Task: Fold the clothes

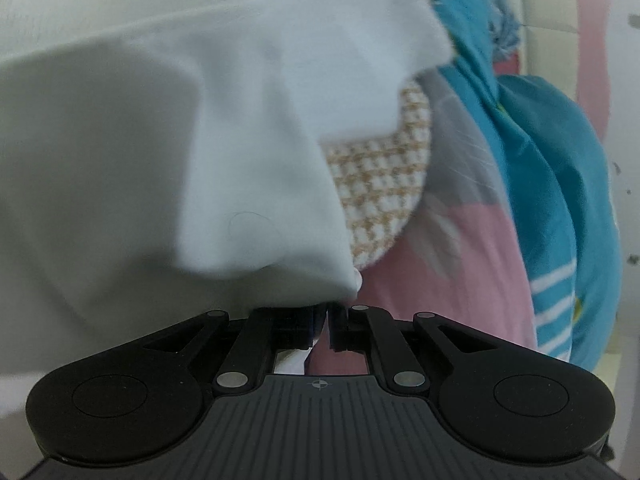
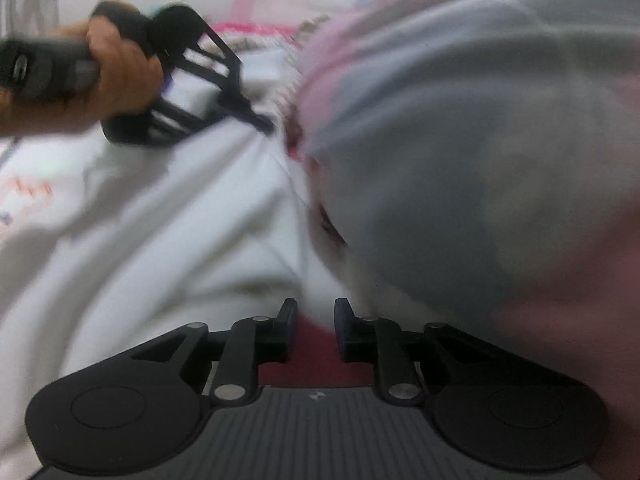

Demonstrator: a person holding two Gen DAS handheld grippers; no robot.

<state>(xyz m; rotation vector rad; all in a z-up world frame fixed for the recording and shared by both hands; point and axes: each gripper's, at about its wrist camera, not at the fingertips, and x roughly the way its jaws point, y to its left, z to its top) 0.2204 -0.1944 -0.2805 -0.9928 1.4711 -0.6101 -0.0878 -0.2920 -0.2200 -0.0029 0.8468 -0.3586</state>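
Ribbed black left gripper (image 1: 325, 320), soft white cloth (image 1: 160, 160)

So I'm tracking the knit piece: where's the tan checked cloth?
In the left wrist view, the tan checked cloth lies centre, tucked under the white garment, against pink-grey fabric on its right.

Left gripper (image 1: 326, 326): its jaws stand almost closed, pinching a thin edge of white cloth between the pads.
White garment (image 1: 160, 160): fills the left and centre of the view, bunched in soft folds, blurred, running down into the jaws.
Checked fabric (image 1: 380, 184): tan and white weave, just right of the white garment and partly under it.
Pink and grey cloth (image 1: 460, 240): lies to the right of the checked fabric.
Blue cloth (image 1: 552, 152): crumpled at the far right, with white stripes on its lower part.
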